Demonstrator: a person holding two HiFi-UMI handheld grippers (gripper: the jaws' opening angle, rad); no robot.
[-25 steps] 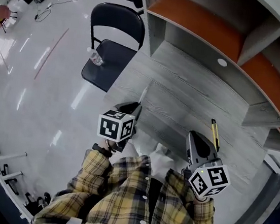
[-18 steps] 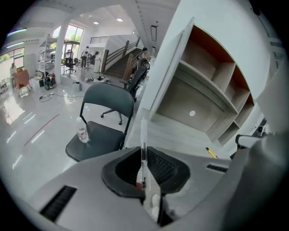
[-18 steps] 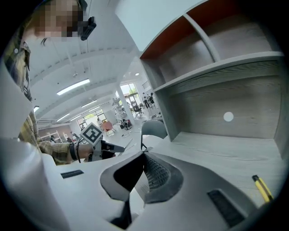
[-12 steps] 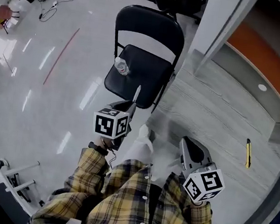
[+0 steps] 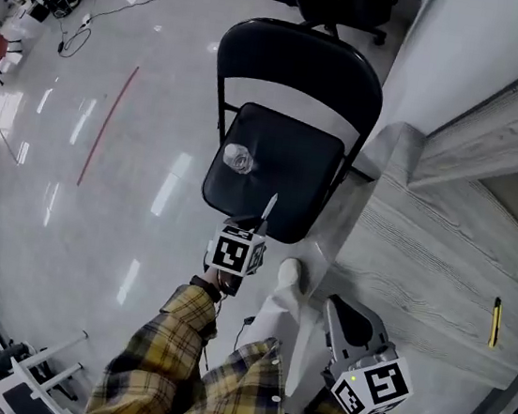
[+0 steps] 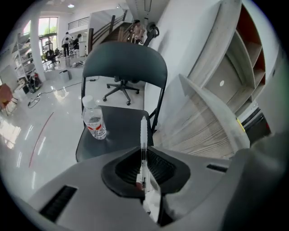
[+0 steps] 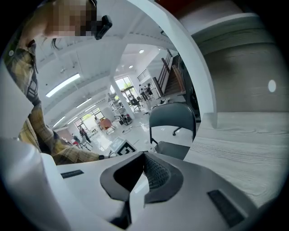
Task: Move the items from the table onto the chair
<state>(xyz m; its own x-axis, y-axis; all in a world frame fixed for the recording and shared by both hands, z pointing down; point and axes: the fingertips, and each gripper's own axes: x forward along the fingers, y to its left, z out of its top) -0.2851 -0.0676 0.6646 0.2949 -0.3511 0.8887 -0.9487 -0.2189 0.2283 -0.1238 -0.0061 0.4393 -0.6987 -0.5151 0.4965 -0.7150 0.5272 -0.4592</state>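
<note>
A black folding chair [image 5: 283, 171] stands beside the grey wooden table [image 5: 422, 261]. A clear water bottle [image 5: 239, 159] stands upright on its seat. My left gripper [image 5: 255, 225] is shut on a thin white pen [image 5: 268, 205], its tip over the seat's front edge. In the left gripper view the pen [image 6: 143, 135] sticks out of the closed jaws toward the seat [image 6: 122, 128], with the bottle [image 6: 94, 122] to its left. My right gripper [image 5: 345, 309] is shut and empty, low by the table's near corner. A yellow tool [image 5: 495, 321] lies on the table at right.
Shelving with orange panels rises behind the table [image 6: 246, 49]. An office chair [image 5: 348, 0] stands on the shiny floor behind the folding chair. The person's leg and white shoe [image 5: 288, 276] are between the grippers. Cables and racks sit at the far left.
The view has swung from the table to the chair, which now sits nearer. My left gripper with the pen has moved up to the seat's front edge. The right gripper stays low and shut.
</note>
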